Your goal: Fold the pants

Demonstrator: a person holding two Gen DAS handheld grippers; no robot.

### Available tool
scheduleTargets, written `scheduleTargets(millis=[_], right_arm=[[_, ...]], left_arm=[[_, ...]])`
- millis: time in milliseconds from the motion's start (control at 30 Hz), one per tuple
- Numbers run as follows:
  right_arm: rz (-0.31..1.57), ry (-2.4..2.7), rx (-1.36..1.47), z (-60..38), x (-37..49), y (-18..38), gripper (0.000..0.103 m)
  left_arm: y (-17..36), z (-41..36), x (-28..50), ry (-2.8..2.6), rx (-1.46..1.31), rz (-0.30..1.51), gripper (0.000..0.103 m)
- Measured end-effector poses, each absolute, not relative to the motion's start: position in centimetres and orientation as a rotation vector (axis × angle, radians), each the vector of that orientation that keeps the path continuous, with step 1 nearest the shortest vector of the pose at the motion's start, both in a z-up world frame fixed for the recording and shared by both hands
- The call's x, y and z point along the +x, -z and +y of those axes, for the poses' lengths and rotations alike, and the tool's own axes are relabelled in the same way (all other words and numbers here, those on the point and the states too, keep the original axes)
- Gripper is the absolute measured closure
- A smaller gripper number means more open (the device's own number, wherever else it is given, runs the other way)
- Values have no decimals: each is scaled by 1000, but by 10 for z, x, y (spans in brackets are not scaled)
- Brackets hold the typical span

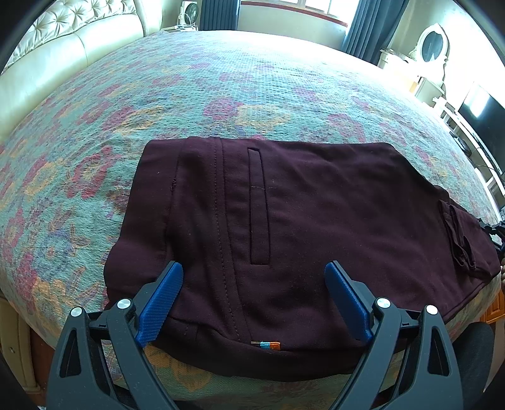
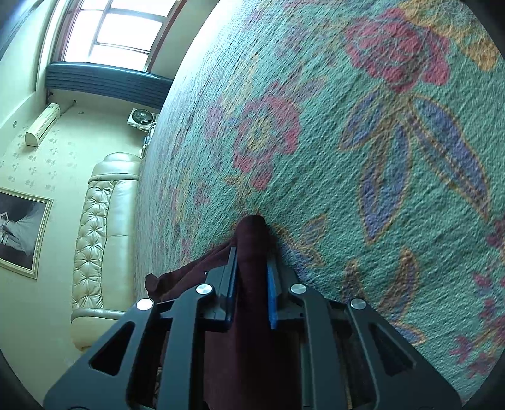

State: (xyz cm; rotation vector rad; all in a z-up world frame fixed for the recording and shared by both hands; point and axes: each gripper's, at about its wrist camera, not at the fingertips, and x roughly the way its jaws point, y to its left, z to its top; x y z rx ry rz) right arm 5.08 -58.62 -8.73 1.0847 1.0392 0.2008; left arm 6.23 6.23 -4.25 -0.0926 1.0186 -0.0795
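Observation:
Dark maroon pants (image 1: pixel 284 220) lie on the bed, waistband toward me, with a slit pocket and a small striped tag showing. My left gripper (image 1: pixel 254 274) is open, its blue pads (image 1: pixel 164 299) spread wide just above the waist area, holding nothing. My right gripper (image 2: pixel 252 268) is shut on a fold of the maroon pants fabric (image 2: pixel 252 249), which sticks up between its blue pads (image 2: pixel 272 293) close to the bedspread. In the left wrist view the bunched leg ends (image 1: pixel 460 239) lie at the far right by the bed's edge.
The bed carries a teal floral bedspread (image 1: pixel 221 85) (image 2: pixel 363 142). A cream tufted headboard (image 1: pixel 63 53) (image 2: pixel 101 239) stands at the left. A dresser with an oval mirror (image 1: pixel 432 44) and a dark screen (image 1: pixel 486 116) stand at the right. A fan (image 1: pixel 189 12) and window lie beyond.

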Motion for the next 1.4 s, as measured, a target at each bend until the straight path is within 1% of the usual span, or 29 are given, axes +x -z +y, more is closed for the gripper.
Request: scheduleTargets(millis=[67, 167, 200, 233, 267, 333, 400, 533, 700, 767, 833, 900, 933, 1167, 1333, 1400], right_arm=[[1033, -215, 1114, -591, 43, 86, 84], [1037, -243, 1124, -594, 30, 82, 76], [1041, -260, 1128, -595, 23, 80, 72], [1041, -278, 1135, -596, 17, 78, 65], [1040, -298, 1142, -597, 9, 76, 62], [1037, -316, 1150, -600, -6, 72, 53], [1052, -339, 1156, -602, -21, 70, 49], [1094, -361, 1136, -600, -43, 69, 44], [1085, -372, 1172, -604, -55, 73, 44], [1093, -361, 1150, -605, -57, 74, 49], [1122, -338, 1112, -600, -58, 75, 71], [1137, -319, 1097, -599, -59, 78, 81], [1137, -312, 1084, -598, -59, 78, 84], [1137, -274, 1053, -587, -57, 75, 87], [1136, -264, 1071, -584, -58, 75, 86], [1131, -254, 1079, -583, -58, 73, 84]], left_arm=[[42, 62, 63, 80, -92, 1019, 13], [42, 62, 63, 82, -96, 1019, 13], [42, 62, 63, 82, -97, 1020, 13], [42, 62, 63, 83, -99, 1020, 13], [42, 62, 63, 83, -99, 1020, 13], [42, 63, 63, 83, -100, 1020, 13], [42, 63, 63, 81, -103, 1021, 13], [42, 63, 63, 80, -105, 1021, 13], [42, 62, 62, 77, -94, 1020, 13], [42, 62, 62, 77, -90, 1020, 13], [42, 62, 62, 78, -91, 1020, 13], [42, 62, 61, 77, -93, 1020, 13], [42, 62, 61, 78, -93, 1020, 13], [43, 61, 60, 78, -89, 1020, 13], [43, 62, 60, 78, -93, 1019, 13], [43, 61, 60, 77, -93, 1017, 13]])
